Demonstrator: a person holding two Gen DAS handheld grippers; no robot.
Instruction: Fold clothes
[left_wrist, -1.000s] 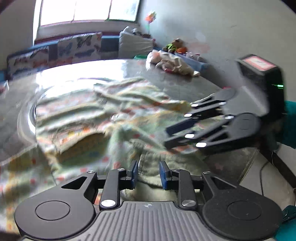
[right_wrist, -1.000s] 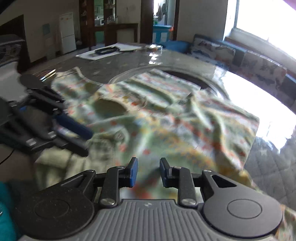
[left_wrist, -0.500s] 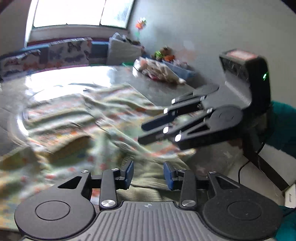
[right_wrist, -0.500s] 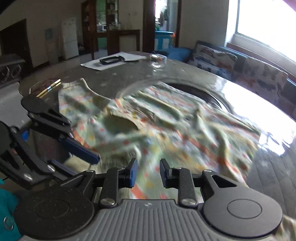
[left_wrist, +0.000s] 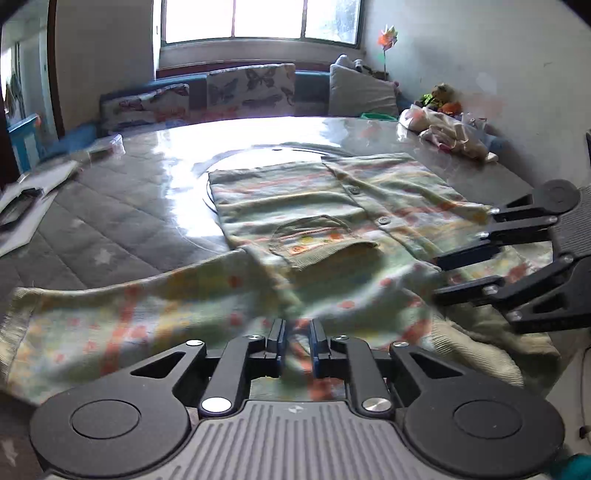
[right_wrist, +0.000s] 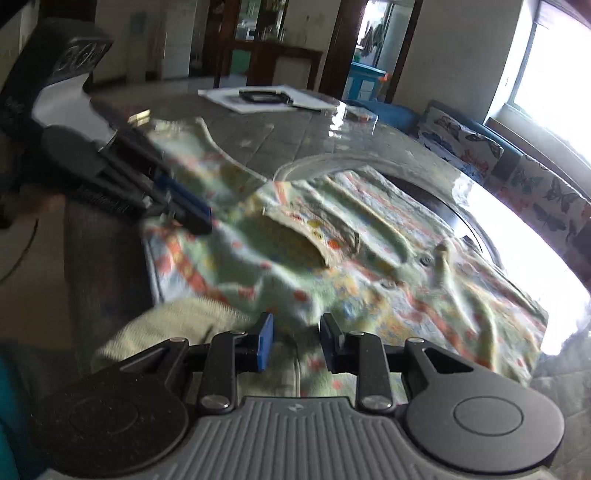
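Since the earlier frames, both hand-held grippers have swung round and the cardigan (left_wrist: 332, 206) now lies flatter.

One cardigan rests on the worktop (left_wrist: 110, 218), body stretching away, one sleeve (left_wrist: 122, 306) trailing left. Left hand-held gripper (left_wrist: 295, 341) pinches the near hem; right hand-held gripper (right_wrist: 295, 341) stands parted over cloth beside it.

Left tongs (left_wrist: 296, 341), jaws narrowly parted with cloth between them, at the near edge of a patterned cardigan (left_wrist: 332, 225) (pocket and buttons visible) spread on the desk (left_wrist: 110, 206); right tongs (left_wrist: 436, 275) at right.
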